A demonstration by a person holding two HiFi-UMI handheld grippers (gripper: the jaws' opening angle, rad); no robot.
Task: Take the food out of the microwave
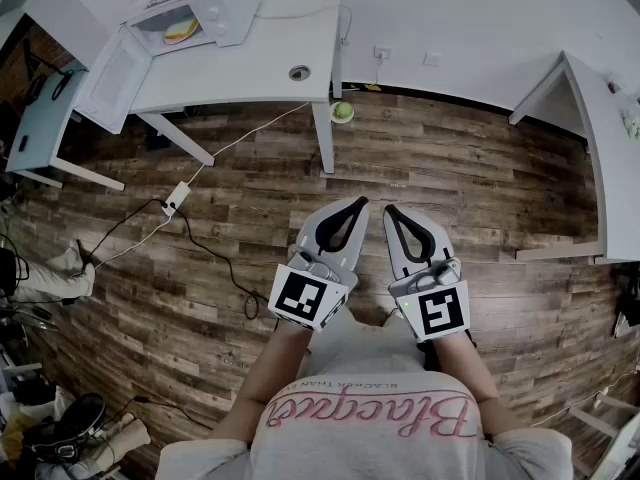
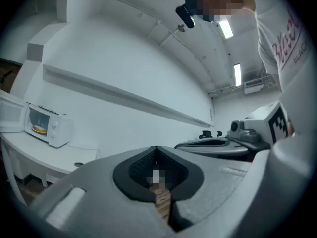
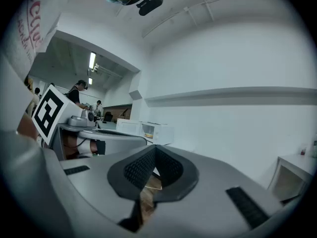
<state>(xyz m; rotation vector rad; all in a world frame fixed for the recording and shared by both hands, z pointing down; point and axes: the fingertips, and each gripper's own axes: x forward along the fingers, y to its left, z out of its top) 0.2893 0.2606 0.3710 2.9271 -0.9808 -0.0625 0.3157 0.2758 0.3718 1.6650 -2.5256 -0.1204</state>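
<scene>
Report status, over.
Left gripper and right gripper shut, empty. Yellow food sits in open white microwave on white table, out of reach. White power strip on wooden floor between.

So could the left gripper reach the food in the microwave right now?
Probably not: the left gripper hangs well short of the table. The microwave door is open, though, leaving the food exposed.
</scene>
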